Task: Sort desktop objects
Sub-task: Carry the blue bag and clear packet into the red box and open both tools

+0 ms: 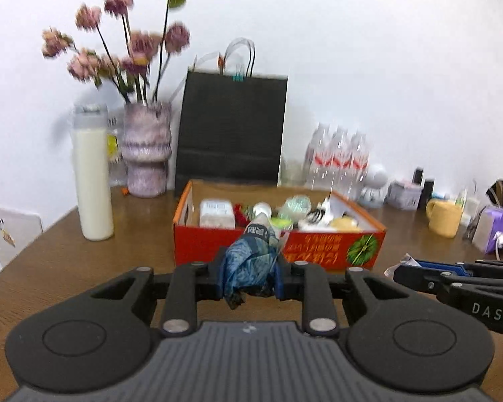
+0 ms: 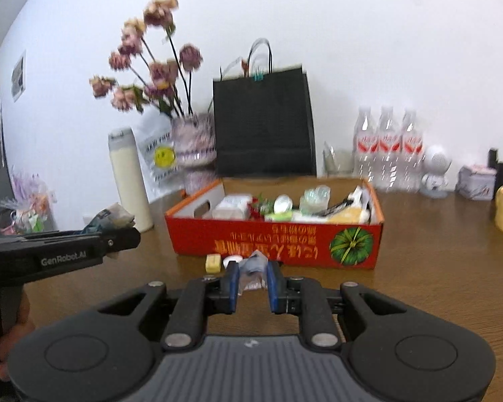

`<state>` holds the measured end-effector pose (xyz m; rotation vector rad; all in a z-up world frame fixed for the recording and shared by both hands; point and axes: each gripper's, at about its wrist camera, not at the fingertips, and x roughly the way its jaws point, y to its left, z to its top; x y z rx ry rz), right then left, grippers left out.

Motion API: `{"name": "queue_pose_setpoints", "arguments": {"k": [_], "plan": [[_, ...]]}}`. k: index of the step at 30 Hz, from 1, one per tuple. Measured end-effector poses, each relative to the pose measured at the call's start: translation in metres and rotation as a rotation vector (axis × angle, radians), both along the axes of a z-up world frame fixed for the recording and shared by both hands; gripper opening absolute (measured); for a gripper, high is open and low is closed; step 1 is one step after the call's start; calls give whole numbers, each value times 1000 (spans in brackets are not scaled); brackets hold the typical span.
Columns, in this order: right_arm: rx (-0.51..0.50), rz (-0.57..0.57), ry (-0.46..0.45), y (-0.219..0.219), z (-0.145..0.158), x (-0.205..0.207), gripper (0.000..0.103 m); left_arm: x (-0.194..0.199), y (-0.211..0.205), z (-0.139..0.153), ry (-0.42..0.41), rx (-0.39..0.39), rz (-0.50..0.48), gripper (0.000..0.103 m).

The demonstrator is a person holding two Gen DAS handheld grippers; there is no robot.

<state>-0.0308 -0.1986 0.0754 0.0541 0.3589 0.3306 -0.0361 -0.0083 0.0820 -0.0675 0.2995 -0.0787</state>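
Observation:
My left gripper (image 1: pixel 249 278) is shut on a crumpled blue packet (image 1: pixel 251 254), held above the wooden table just before the red cardboard box (image 1: pixel 214 243). The box holds several small items. In the right wrist view the left gripper (image 2: pixel 120 234) comes in from the left with the blue packet (image 2: pixel 112 216) in its tips. My right gripper (image 2: pixel 253 281) is shut on a small crumpled grey-white wrapper (image 2: pixel 255 263), in front of the red box (image 2: pixel 285 238). On the table by the box's front wall lie a yellow block (image 2: pixel 213 263) and a small white round thing (image 2: pixel 233 260).
Behind the box stand a black paper bag (image 1: pixel 231 127), a vase of pink flowers (image 1: pixel 146 154), a tall white bottle (image 1: pixel 92 174) and several water bottles (image 1: pixel 338 157). A yellow mug (image 1: pixel 444 217) and small clutter sit at the right. A hand (image 2: pixel 10 331) grips the left tool.

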Motion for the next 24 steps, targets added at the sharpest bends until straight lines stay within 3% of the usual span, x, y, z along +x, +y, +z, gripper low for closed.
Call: {"name": "queue_pose_setpoints", "arguments": {"k": [14,21,24], "plan": [[64,-4,-170,-12,17,-63,16,-64,-10,1,-82,-16,66,26],[80,-12,-172,-14,14,-52,16,-51,-11,-3,-66,8,37,26],[138,6,-118,-20,14,-31,16,-32,-8,-8,-42,-13,33,26]]}}
